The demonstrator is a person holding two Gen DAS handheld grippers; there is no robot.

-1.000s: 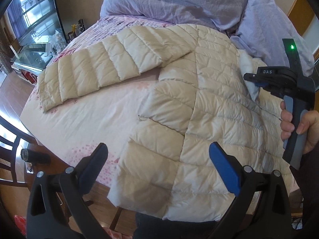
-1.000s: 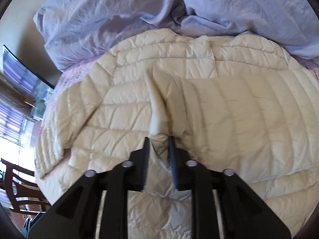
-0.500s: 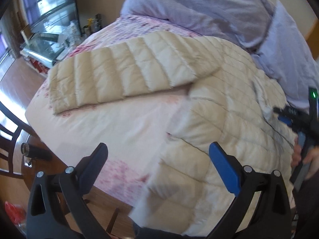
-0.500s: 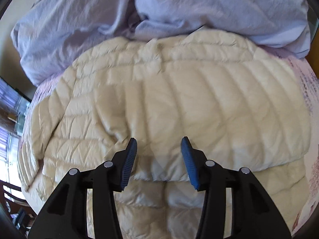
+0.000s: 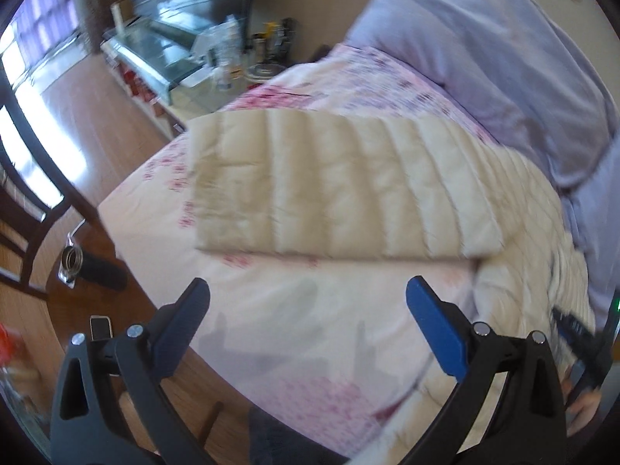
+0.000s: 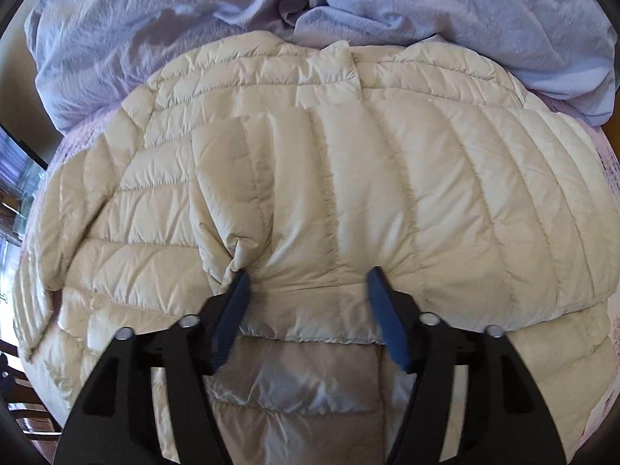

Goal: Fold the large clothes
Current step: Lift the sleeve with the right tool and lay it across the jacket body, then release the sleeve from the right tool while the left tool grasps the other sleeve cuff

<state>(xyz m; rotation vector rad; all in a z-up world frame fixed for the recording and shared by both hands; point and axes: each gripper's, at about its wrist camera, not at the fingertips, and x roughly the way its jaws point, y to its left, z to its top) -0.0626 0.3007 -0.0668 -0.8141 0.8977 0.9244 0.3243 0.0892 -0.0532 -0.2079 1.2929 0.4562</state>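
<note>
Lavender duvet [image 6: 193, 19] hides jacket [image 6: 348, 174] collar.

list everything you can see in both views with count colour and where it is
down jacket: 1, cream quilted, spread on the bed, one sleeve folded across its body
outstretched sleeve: 1, cream, flat on the sheet, ahead of the left gripper
bed sheet: 1, pale pink with floral print, under the jacket
duvet: 1, lilac, bunched at the far end of the bed
chair: 1, dark wood, left of the bed
black cylinder: 1, on the wooden surface beside the bed
left gripper: 1, black with blue pads, open over the sheet
right gripper: 1, black with blue pads, open at the folded sleeve's edge
</note>
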